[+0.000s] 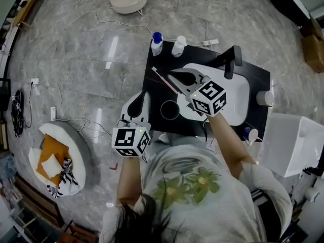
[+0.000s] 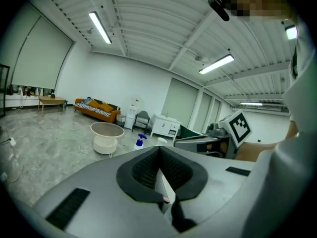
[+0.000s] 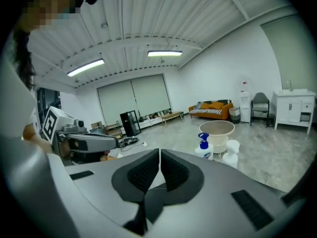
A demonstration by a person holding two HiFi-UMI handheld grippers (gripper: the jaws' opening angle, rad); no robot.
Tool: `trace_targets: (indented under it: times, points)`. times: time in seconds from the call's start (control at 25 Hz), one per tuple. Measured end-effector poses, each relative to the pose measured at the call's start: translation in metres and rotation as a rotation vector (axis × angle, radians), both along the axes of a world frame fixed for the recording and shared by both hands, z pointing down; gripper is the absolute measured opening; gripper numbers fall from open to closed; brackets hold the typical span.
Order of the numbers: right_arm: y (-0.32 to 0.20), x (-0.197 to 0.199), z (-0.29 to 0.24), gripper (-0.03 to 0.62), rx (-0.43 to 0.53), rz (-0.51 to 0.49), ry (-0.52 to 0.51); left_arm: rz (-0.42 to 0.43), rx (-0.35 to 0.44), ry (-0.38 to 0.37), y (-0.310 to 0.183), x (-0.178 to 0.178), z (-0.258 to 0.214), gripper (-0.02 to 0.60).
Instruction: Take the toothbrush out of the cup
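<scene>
Seemingly the lifting is done: the toothbrush (image 1: 164, 80) is out of the cup (image 1: 169, 110) and slants across the left part of the desk (image 1: 255, 80), one end toward the far-left corner and the other by the left rim of the sink (image 1: 238, 100), just under the right tool (image 1: 171, 75). From the head view I cannot tell whether it rests on the desk or hangs a little above it. In the right gripper view the jaws are drawn together to a hairline slit and nothing plainly sits between them. The left tool (image 1: 144, 94), held over the desk's left edge, also has its jaws pressed together. A pale strip with a pink speck shows low in their cleft, too small to name. If the brush is indeed lying free, the step would be finished well by drawing the right tool up and back without brushing the handle or tipping the cup beside it. The cup stands near the desk's near edge, left of the sink, and its dark inside looks empty. The sink bowl is bare. Two bottles (image 1: 167, 44) stand closed at the far edge, and the tub (image 1: 132, 6) on the floor beyond holds nothing visible.
</scene>
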State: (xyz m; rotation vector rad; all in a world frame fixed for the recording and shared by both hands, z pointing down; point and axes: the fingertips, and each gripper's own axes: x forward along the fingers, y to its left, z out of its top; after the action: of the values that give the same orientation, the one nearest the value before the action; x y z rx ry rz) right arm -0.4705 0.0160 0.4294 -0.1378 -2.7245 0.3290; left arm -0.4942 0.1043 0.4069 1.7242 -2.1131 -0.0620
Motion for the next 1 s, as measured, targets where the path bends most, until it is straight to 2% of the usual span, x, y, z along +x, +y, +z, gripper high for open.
trace_targets:
  times: [0.16, 0.28, 0.4, 0.48, 0.6, 0.76, 1.0]
  points:
    - [0.029, 0.032, -0.018, 0.046, 0.023, 0.021, -0.057, 0.029, 0.019, 0.01, 0.007, 0.018, -0.011, 0.018]
    - [0.048, 0.05, -0.013, 0.046, 0.025, 0.03, -0.061, 0.057, 0.01, 0.023, 0.012, 0.034, -0.009, 0.018]
    - [0.061, 0.06, -0.003, 0.046, 0.006, 0.043, -0.054, 0.087, -0.014, -0.043, 0.02, 0.046, -0.005, 0.017]
    - [0.067, 0.064, -0.001, 0.046, -0.006, 0.049, -0.059, 0.106, 0.002, -0.074, 0.023, 0.052, -0.01, 0.017]
    - [0.074, 0.071, -0.005, 0.046, -0.005, 0.061, -0.068, 0.118, 0.044, -0.042, 0.027, 0.059, -0.021, 0.017]
    - [0.086, 0.09, -0.014, 0.046, 0.0, 0.091, -0.086, 0.139, 0.029, -0.082, 0.037, 0.075, -0.026, 0.017]
    - [0.1, 0.132, -0.016, 0.046, 0.0, 0.167, -0.097, 0.199, 0.059, -0.061, 0.051, 0.115, -0.03, 0.017]
